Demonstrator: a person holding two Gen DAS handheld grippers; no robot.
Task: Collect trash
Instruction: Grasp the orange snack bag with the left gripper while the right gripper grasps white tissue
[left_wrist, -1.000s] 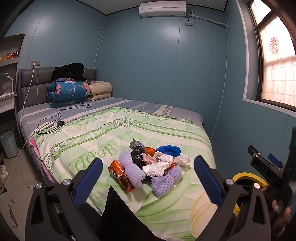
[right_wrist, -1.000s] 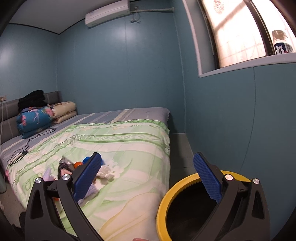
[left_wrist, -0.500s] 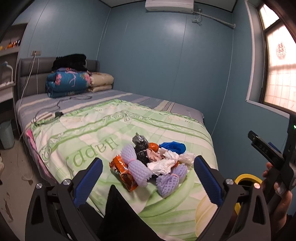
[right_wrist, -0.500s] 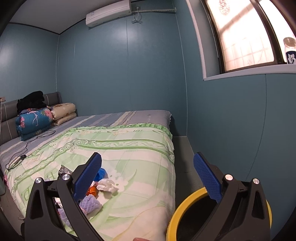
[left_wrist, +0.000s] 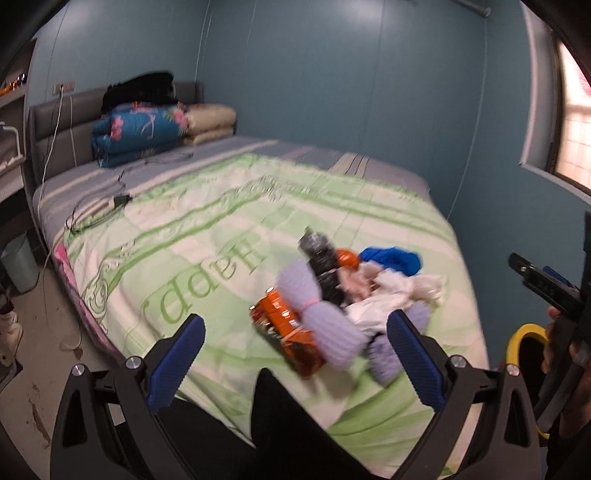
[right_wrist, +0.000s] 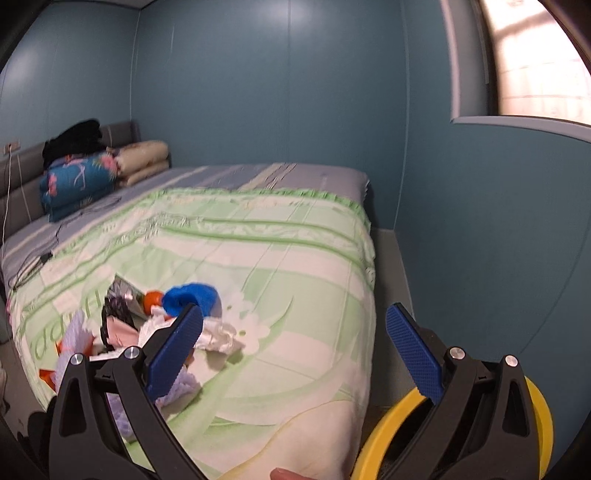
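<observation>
Meanwhile, both grippers are hovering wide open and empty over the foot of the bed with the green-and-cream floral quilt (left_wrist: 221, 236). Ahead of the left gripper (left_wrist: 293, 345), a heap of crumpled trash (left_wrist: 343, 295) is lying on the quilt: orange snack wrapper (left_wrist: 286, 332), lilac foam netting (left_wrist: 325, 325), white tissues, blue cloth. Beside the right gripper (right_wrist: 293, 341), a yellow-rimmed round bin (right_wrist: 537, 410) is standing on the floor.

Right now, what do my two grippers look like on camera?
Both match: the left gripper and right gripper have black triangular frames with cut-outs and silver screws. Each carries two ribbed blue pads. No cables or markings show on either. In the left view the right gripper's black body appears side-on with a small blue part. No sleeve is visible.
</observation>
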